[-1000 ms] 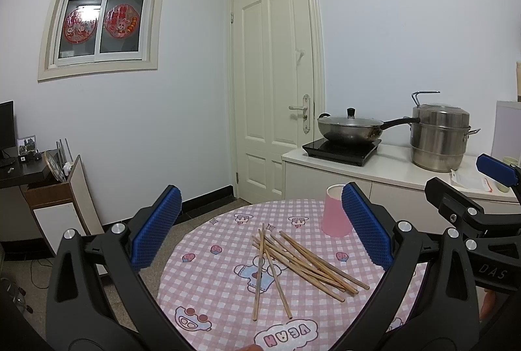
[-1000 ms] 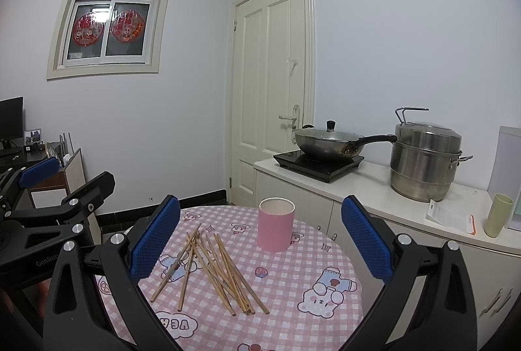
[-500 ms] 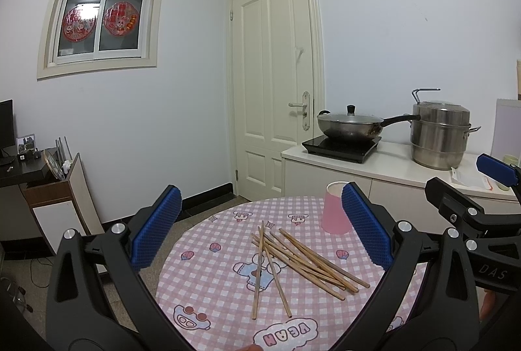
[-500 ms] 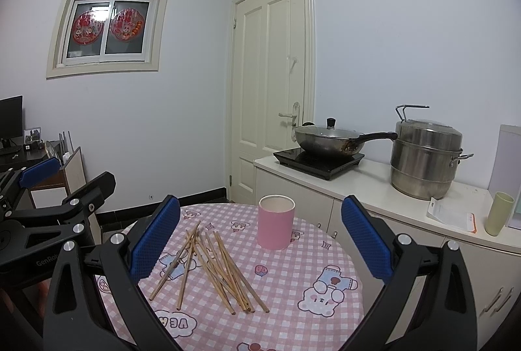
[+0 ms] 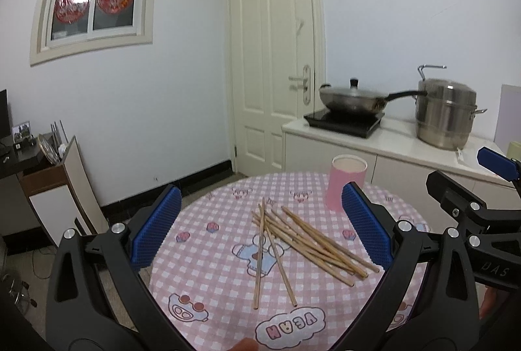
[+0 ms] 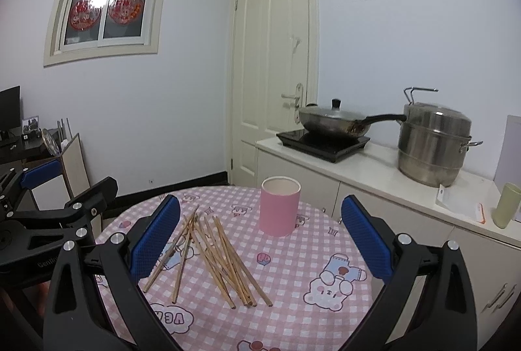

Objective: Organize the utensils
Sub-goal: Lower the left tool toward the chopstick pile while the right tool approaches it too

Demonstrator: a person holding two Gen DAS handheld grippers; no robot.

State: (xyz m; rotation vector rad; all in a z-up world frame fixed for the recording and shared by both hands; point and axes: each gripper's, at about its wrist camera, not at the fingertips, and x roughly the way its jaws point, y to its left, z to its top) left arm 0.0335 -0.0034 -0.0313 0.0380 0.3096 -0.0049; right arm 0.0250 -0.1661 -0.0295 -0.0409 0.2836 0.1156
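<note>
Right wrist: chopsticks lie beside pink cup, tongs apparently empty.

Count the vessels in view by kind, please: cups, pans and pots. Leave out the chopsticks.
Cups: 2, the pink cup and the green cup
Pans: 1, the pan with a lid
Pots: 1, the steel pot
Total: 4
</note>
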